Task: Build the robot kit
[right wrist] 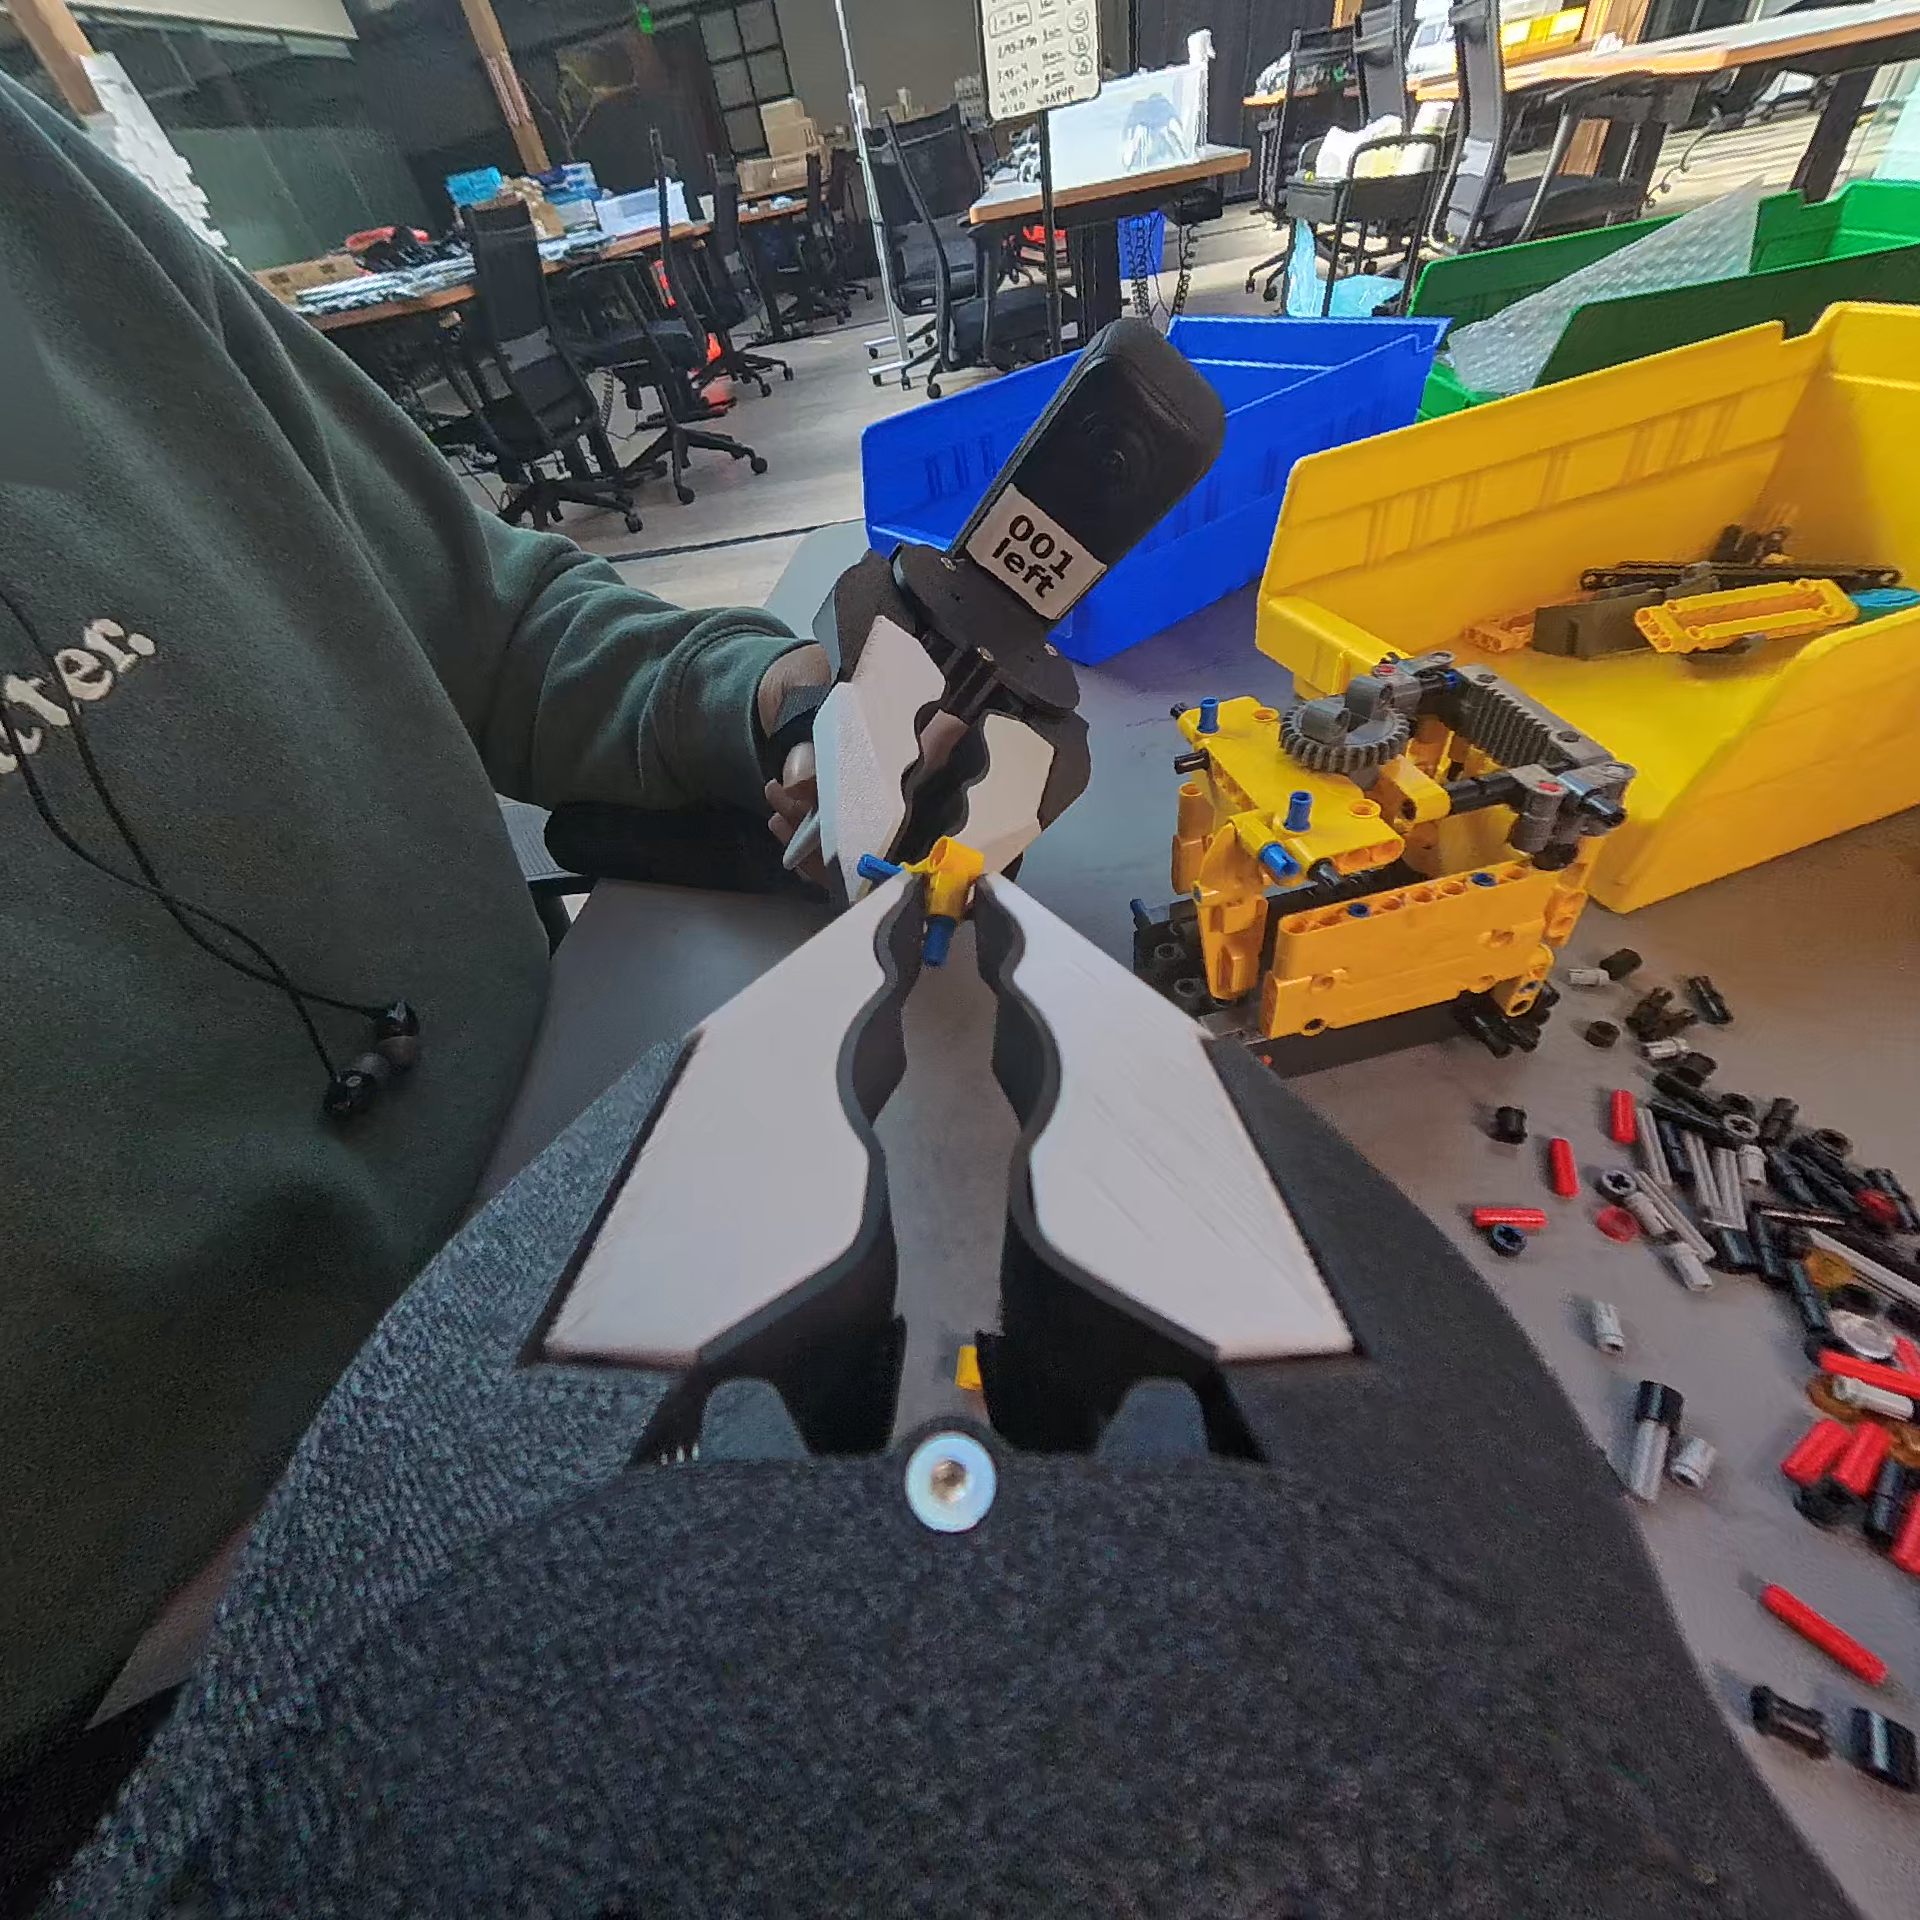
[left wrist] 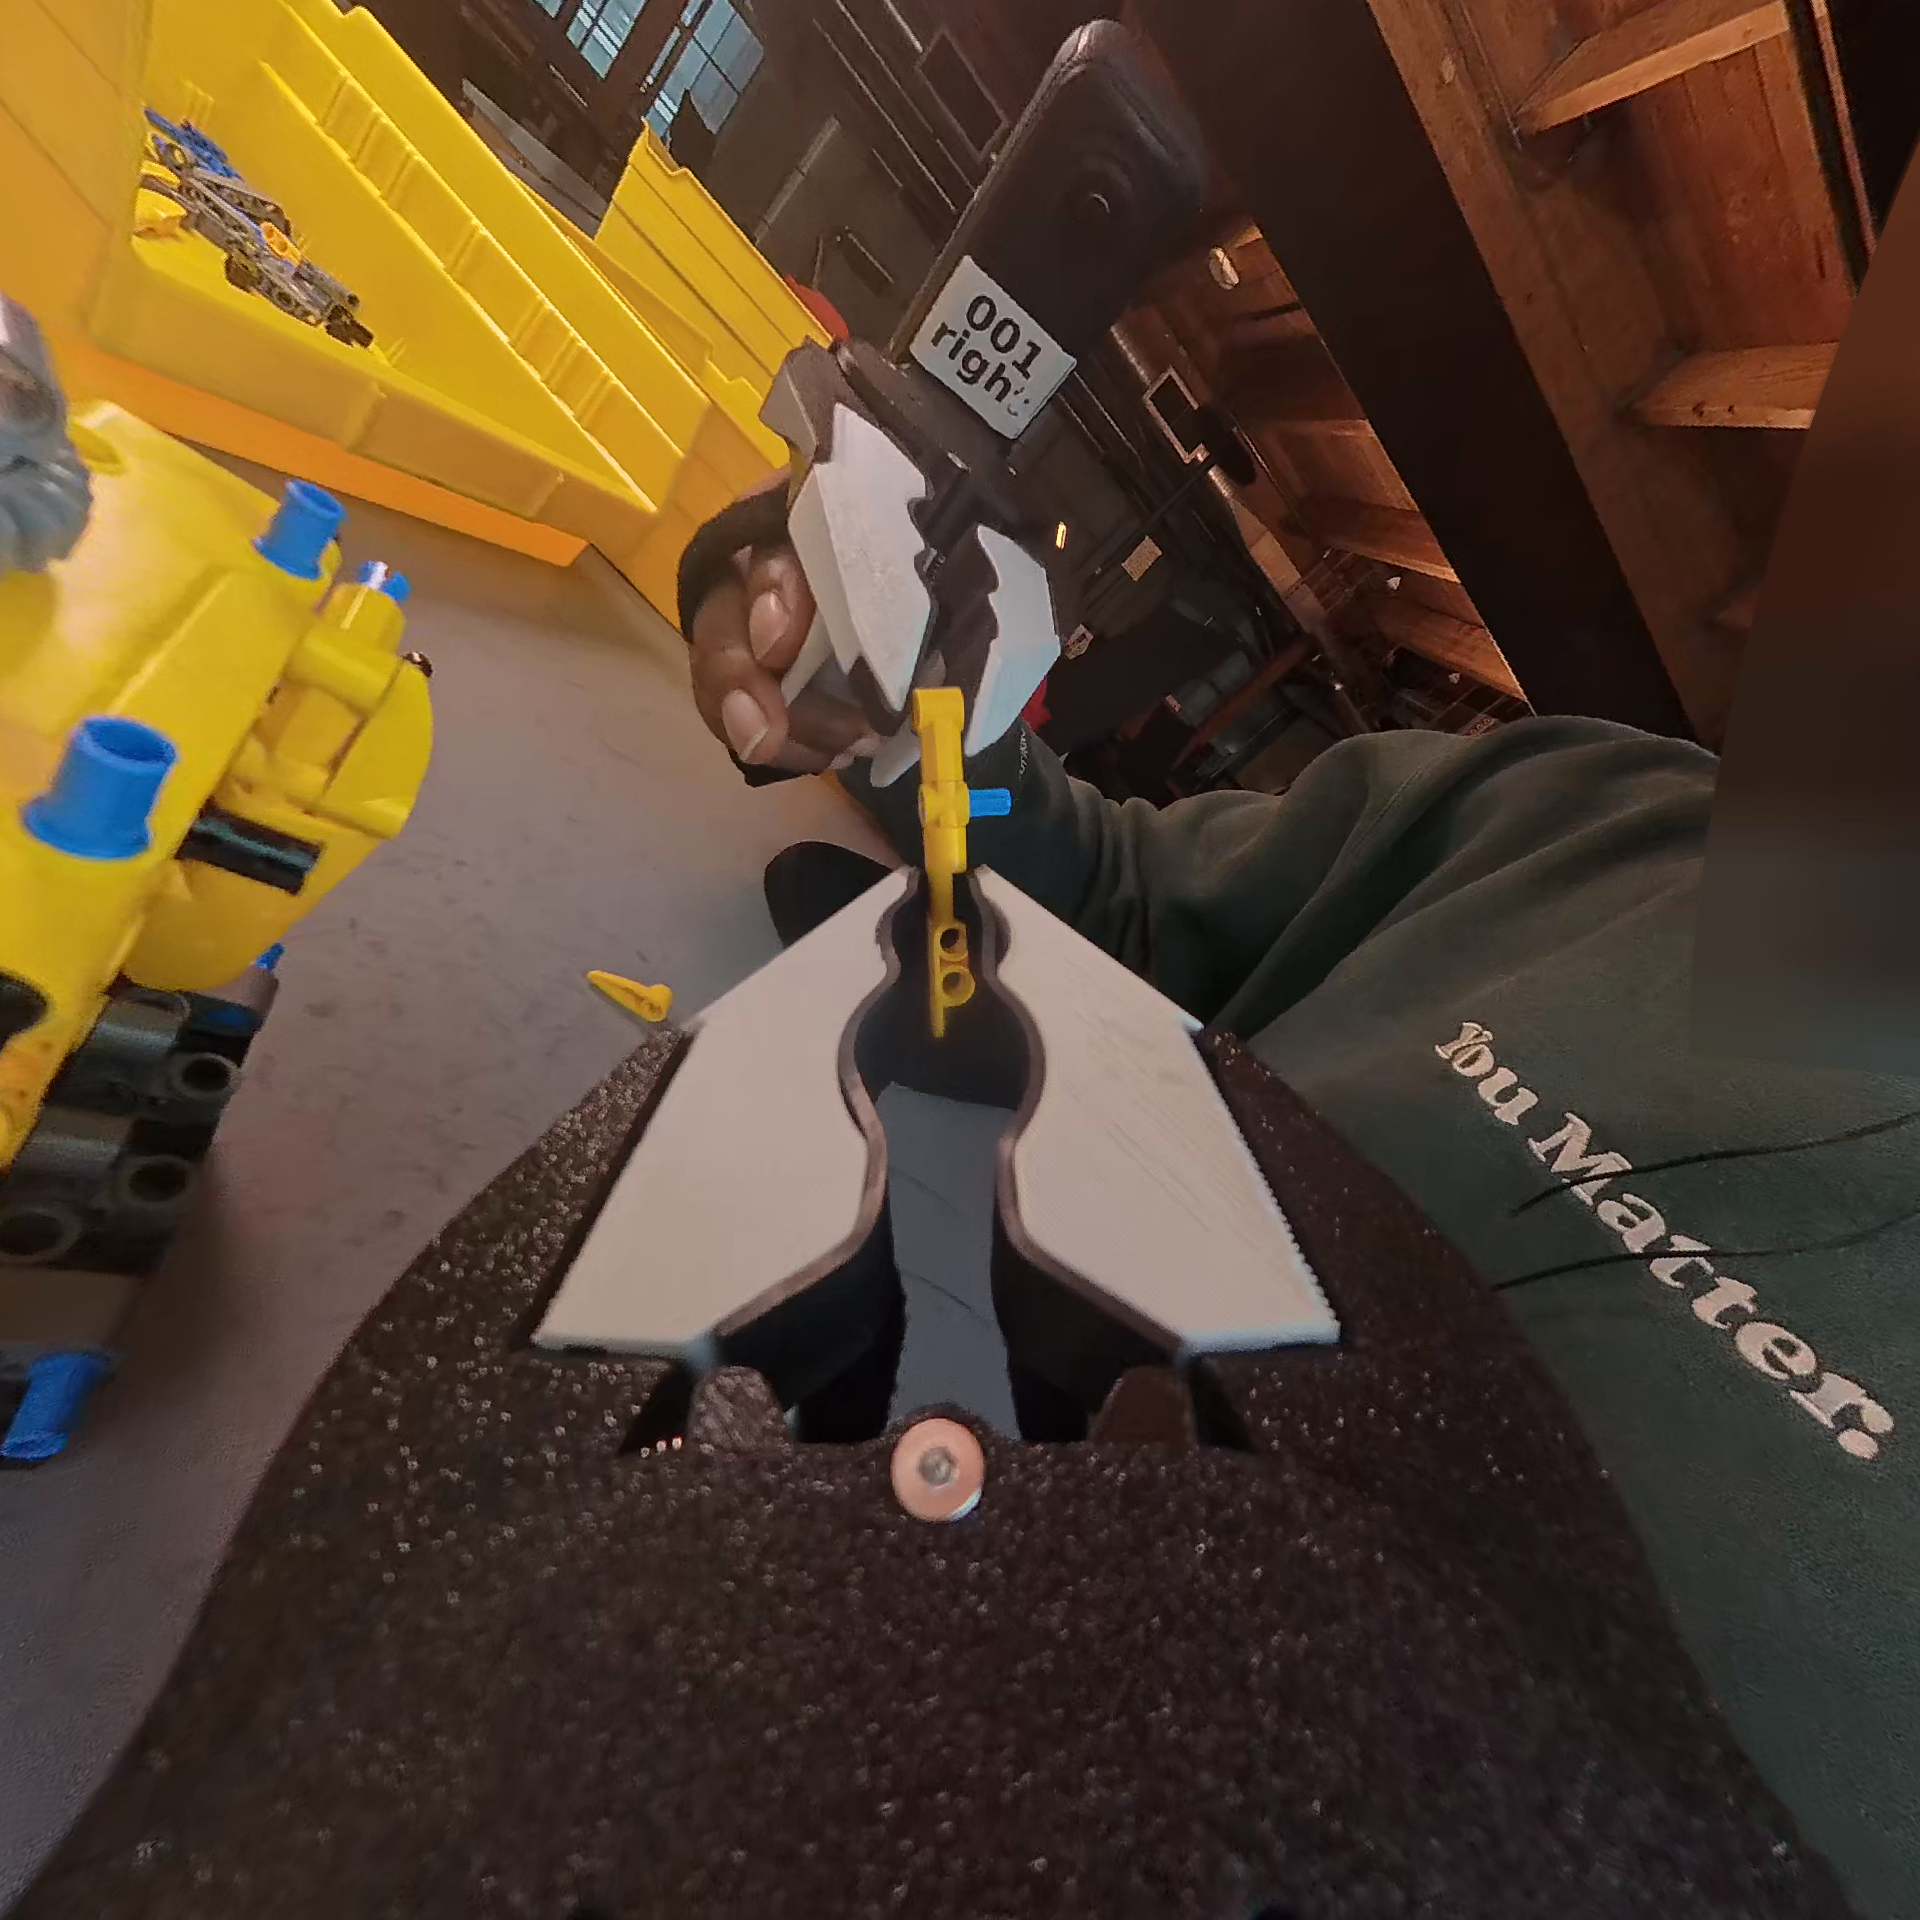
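Left wrist view: left gripper (left wrist: 943, 883) clamped on a yellow beam (left wrist: 943, 831) with a blue pin (left wrist: 987, 801), right gripper (left wrist: 940, 717) pinching its far end above the grey desk (left wrist: 499, 831); yellow model (left wrist: 187, 769) at left. Right wrist view: right gripper (right wrist: 943, 891) fingers closed on the same beam (right wrist: 945, 868), left gripper (right wrist: 925, 847) opposite; yellow bin (right wrist: 1455, 540) and loose parts (right wrist: 1725, 1216) at right.

Yellow beam (left wrist: 943, 831) with blue pin (left wrist: 989, 801) — white-and-black gripper fingers (left wrist: 769, 1153), dark green sweatshirt (left wrist: 1558, 1039), yellow bin (right wrist: 1558, 582)
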`<action>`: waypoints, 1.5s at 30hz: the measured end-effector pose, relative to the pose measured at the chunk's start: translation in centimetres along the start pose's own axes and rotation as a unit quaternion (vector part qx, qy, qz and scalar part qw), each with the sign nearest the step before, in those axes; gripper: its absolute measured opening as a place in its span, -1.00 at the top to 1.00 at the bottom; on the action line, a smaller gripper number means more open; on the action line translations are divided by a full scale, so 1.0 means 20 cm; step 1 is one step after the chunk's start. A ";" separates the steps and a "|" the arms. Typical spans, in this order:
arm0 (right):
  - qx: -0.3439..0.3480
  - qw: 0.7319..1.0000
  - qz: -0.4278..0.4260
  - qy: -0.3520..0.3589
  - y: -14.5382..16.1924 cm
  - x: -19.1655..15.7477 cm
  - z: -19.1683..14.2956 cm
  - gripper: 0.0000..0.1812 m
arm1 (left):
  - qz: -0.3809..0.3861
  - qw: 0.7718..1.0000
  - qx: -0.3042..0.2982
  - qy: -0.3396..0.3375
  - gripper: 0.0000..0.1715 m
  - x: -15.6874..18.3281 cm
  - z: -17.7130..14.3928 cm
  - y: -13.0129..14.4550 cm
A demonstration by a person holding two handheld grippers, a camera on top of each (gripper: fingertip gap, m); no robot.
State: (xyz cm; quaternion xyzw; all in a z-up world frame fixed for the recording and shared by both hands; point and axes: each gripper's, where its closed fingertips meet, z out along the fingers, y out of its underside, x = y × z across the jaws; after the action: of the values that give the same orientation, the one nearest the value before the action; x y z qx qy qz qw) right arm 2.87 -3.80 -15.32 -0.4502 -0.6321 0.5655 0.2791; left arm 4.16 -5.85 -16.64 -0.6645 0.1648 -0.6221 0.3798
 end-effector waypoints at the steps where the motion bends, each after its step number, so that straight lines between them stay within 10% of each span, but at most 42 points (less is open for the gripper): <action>1: -0.001 1.000 0.002 -0.001 0.00 0.00 0.00 0.91 | 0.000 1.000 0.000 -0.001 0.93 0.00 0.00 0.00; 45: -0.013 0.997 0.016 -0.078 0.06 -0.11 0.05 0.94 | 0.193 0.969 -0.110 -0.109 0.92 -0.03 0.00 0.10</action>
State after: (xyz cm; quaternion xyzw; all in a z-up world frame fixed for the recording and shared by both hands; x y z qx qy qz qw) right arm 3.23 -6.28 -16.41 -0.4184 -0.6518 0.5953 0.2137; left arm 4.55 -6.81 -18.46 -0.7218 0.3148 -0.4388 0.4327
